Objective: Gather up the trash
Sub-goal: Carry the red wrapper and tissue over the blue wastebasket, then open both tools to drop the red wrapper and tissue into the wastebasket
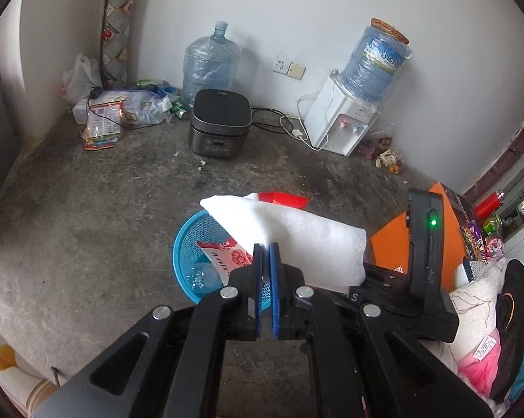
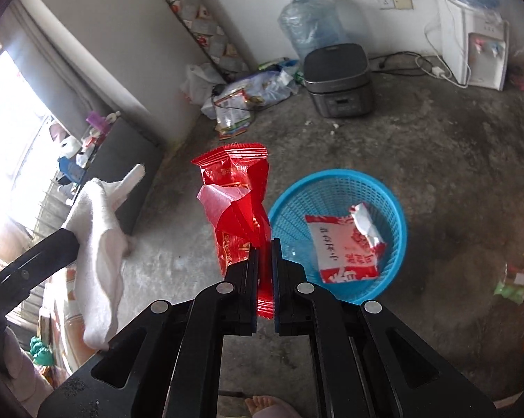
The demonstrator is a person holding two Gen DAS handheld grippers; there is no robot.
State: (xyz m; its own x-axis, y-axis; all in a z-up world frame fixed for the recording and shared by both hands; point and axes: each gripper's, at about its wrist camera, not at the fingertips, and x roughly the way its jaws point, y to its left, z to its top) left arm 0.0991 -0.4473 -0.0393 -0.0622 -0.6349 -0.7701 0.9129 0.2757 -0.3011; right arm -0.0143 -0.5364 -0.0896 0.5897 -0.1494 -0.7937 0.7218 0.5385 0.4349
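Note:
My left gripper is shut on a white foam sheet and holds it above the blue mesh basket. The sheet also shows in the right wrist view, at the left. My right gripper is shut on a red snack wrapper, held in the air just left of the basket. The basket stands on the concrete floor and holds a red-and-white wrapper and a crushed clear bottle. The red wrapper's top edge peeks over the foam sheet in the left wrist view.
A dark rice cooker stands on the floor by the wall, with a water jug behind and a water dispenser to the right. Bags and packets lie in the corner. A green packet lies right of the basket. An orange box stands at right.

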